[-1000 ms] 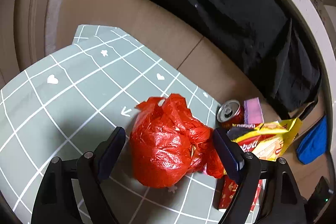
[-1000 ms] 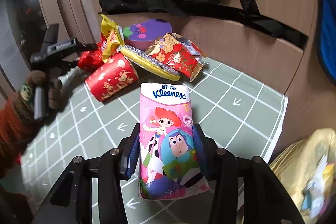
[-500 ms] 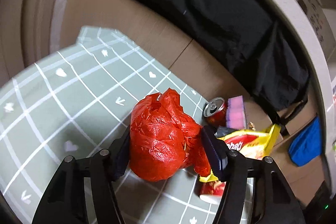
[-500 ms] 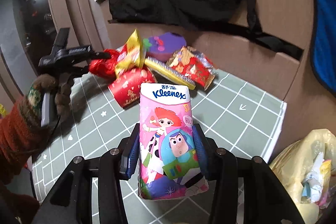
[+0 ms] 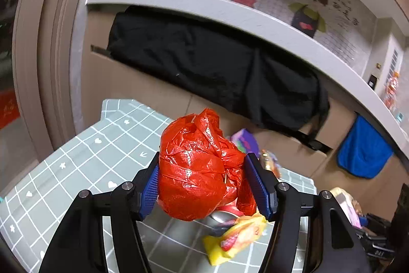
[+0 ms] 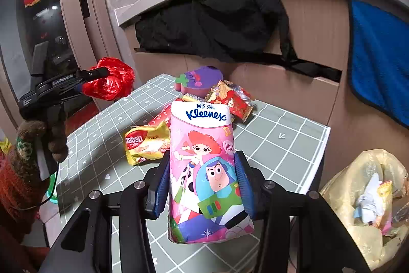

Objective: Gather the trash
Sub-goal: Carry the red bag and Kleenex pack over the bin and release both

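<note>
A crumpled red plastic bag (image 5: 196, 165) hangs above the green grid mat (image 5: 84, 165), with my left gripper (image 5: 208, 183) shut on it; its blue pads press both sides. The right wrist view shows the same red plastic bag (image 6: 111, 79) held aloft at the left in the left gripper (image 6: 102, 79). My right gripper (image 6: 202, 184) is shut on a pink Kleenex tissue pack (image 6: 204, 170), lifted over the mat (image 6: 271, 145). On the mat lie a yellow wafer wrapper (image 6: 143, 142), a red snack packet (image 6: 232, 99) and a purple sponge-like item (image 6: 199, 81).
A yellowish trash bag (image 6: 368, 198) with waste inside sits low at the right, off the mat's edge. Cardboard panels (image 6: 314, 24) draped with black cloth (image 6: 212, 24) and a blue towel (image 6: 378, 53) stand behind. A gloved hand (image 6: 38, 145) holds the left gripper.
The left gripper closed on the red bag and lifted it off the mat. The right gripper rose with the tissue pack, so the mat and litter look farther away.
</note>
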A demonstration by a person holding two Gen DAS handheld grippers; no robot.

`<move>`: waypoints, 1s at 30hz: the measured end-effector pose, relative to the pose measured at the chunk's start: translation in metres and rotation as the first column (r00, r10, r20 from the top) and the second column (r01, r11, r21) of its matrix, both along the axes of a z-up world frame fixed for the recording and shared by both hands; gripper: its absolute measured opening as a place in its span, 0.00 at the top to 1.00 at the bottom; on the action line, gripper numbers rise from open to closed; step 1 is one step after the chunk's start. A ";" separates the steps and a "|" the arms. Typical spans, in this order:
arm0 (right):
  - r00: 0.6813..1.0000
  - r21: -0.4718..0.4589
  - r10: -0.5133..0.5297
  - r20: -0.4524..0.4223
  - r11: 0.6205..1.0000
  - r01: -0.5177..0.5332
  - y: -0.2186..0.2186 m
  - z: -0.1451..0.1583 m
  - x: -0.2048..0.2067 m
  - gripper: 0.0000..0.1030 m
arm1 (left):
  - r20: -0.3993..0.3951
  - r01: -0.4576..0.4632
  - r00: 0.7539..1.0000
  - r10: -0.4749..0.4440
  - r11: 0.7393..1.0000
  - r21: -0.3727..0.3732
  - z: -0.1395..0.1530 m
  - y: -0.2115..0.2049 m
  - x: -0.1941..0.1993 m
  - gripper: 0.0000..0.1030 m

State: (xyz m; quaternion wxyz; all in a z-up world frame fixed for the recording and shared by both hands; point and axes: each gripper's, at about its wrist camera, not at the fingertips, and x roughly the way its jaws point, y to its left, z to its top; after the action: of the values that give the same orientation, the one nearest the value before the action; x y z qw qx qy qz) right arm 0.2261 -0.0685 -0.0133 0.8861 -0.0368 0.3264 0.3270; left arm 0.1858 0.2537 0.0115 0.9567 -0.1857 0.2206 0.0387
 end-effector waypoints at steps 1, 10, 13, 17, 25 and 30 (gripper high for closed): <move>1.000 -0.001 -0.009 0.011 1.000 0.009 -0.003 0.003 -0.002 0.57 | 0.009 0.010 1.000 -0.010 1.000 0.009 0.005 -0.006 -0.004 0.39; 0.989 0.040 -0.088 0.115 0.996 0.084 -0.039 0.040 -0.015 0.57 | 0.136 0.083 0.985 -0.104 0.985 0.154 0.048 -0.097 -0.033 0.39; 0.980 0.048 -0.120 0.159 0.992 0.114 -0.056 0.056 -0.020 0.57 | 0.161 0.126 0.975 -0.155 0.976 0.178 0.063 -0.128 -0.035 0.39; 0.958 0.047 -0.170 0.231 0.985 0.164 -0.083 0.076 -0.028 0.57 | 0.190 0.177 0.958 -0.216 0.963 0.203 0.079 -0.174 -0.034 0.39; 0.902 0.057 -0.305 0.307 0.951 0.302 -0.156 0.100 -0.040 0.57 | 0.219 0.295 0.911 -0.348 0.924 0.243 0.092 -0.267 -0.028 0.39; 0.869 0.071 -0.388 0.307 0.920 0.385 -0.203 0.102 -0.047 0.57 | 0.189 0.370 0.885 -0.425 0.890 0.265 0.085 -0.318 -0.016 0.39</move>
State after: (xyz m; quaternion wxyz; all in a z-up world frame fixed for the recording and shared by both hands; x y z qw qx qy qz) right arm 0.1791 -0.2716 0.0882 0.9742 -0.0191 0.1803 0.1342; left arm 0.1697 -0.0640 0.0964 0.9783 -0.0316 0.1302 -0.1578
